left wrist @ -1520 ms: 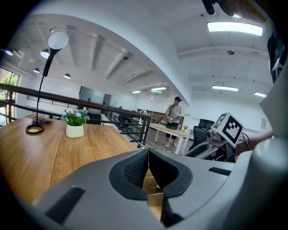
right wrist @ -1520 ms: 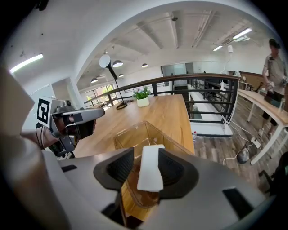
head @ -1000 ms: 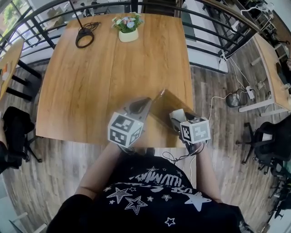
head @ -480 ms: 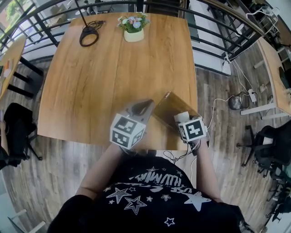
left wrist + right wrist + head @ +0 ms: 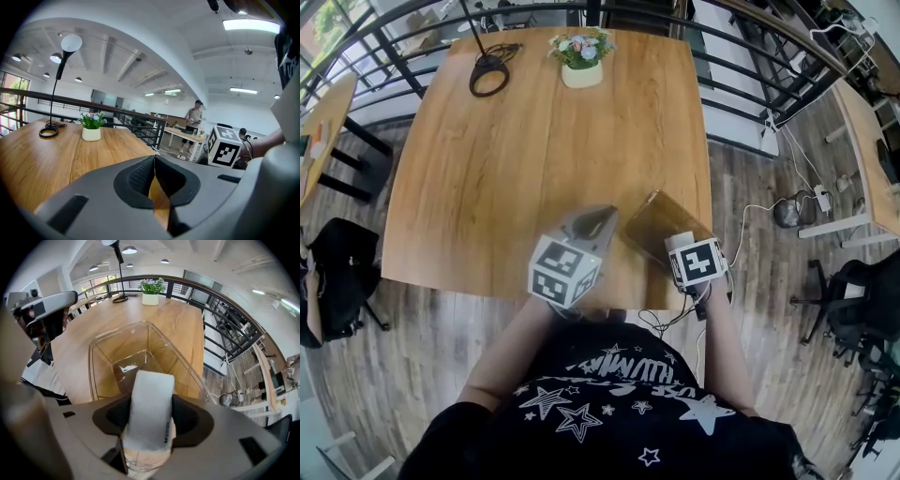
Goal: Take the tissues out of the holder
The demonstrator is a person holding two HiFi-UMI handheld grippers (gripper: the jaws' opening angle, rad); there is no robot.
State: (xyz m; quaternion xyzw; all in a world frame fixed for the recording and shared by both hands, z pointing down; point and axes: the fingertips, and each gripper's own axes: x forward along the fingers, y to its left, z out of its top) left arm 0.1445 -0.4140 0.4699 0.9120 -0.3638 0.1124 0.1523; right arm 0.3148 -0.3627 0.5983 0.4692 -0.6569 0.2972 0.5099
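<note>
A clear amber-tinted holder (image 5: pixel 652 217) lies on its side at the table's near right corner, its open end toward me. A white tissue pack (image 5: pixel 679 242) sits in that open end. My right gripper (image 5: pixel 150 417) has the tissue pack (image 5: pixel 149 408) between its jaws, which are closing; the pads touch both its sides. Past the pack the holder (image 5: pixel 119 336) looks hollow. My left gripper (image 5: pixel 598 221) sits at the holder's left corner, shut on a thin amber wall (image 5: pixel 158 197) of the holder.
The wooden table (image 5: pixel 534 141) carries a potted plant (image 5: pixel 583 58) and a lamp base with coiled cable (image 5: pixel 490 70) at its far edge. Black railings run along the far and right sides. Chairs, desks and floor cables stand to the right.
The left gripper was blurred a second ago and now holds still at the holder's corner. The right gripper stays at the holder's open end with the pack between its jaws.
</note>
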